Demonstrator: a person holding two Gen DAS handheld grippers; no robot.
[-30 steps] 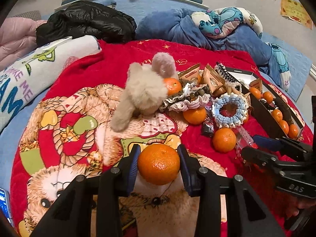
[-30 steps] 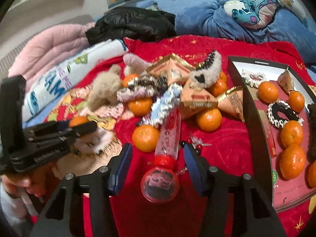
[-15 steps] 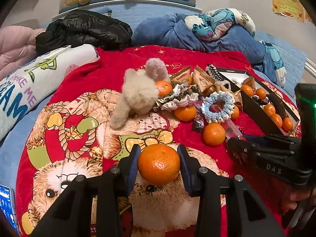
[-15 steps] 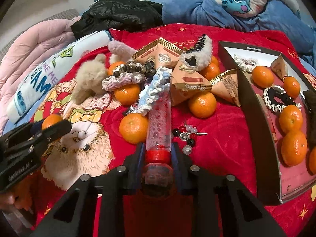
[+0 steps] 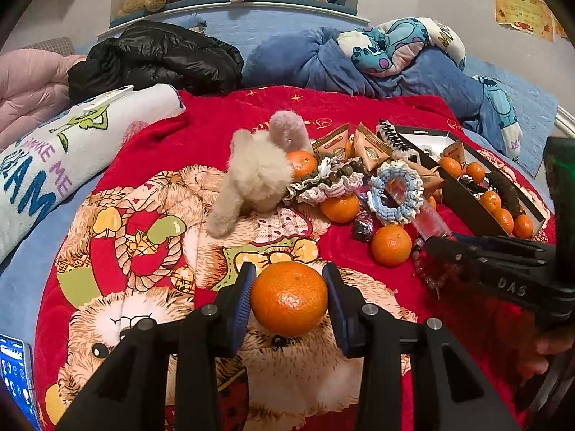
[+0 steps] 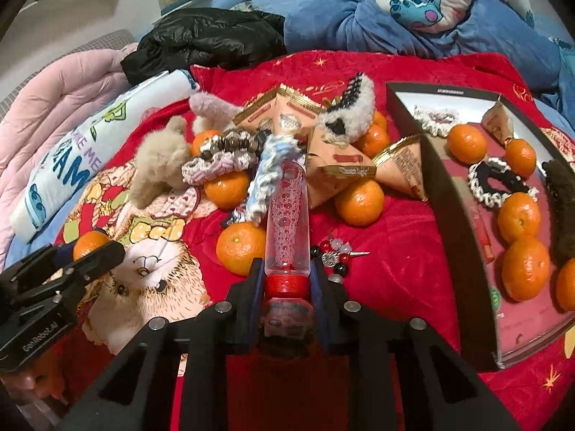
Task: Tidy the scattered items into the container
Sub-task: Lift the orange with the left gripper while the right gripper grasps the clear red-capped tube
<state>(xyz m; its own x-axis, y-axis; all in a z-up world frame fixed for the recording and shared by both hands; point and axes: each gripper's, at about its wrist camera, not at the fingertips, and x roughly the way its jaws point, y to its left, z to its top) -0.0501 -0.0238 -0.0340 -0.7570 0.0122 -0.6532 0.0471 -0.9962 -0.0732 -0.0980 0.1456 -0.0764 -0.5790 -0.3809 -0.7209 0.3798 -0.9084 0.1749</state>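
The right gripper (image 6: 285, 283), open around the tube (image 6: 287, 215) a second ago, is now clamped on its red cap end; the left gripper (image 5: 289, 296) still grips a mandarin (image 5: 289, 298) above the bed; the tube's far end hides under a blue scrunchie (image 6: 267, 176); the box (image 6: 452, 212) lies right, partly cut off.

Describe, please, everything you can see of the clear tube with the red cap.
The clear tube looks like transparent plastic filled with red beads or bubbles, closed by a red cap with a rounded topper showing a face. It lies on the red blanket, its far end under the blue-white scrunchie. The right gripper is shut on its capped end.
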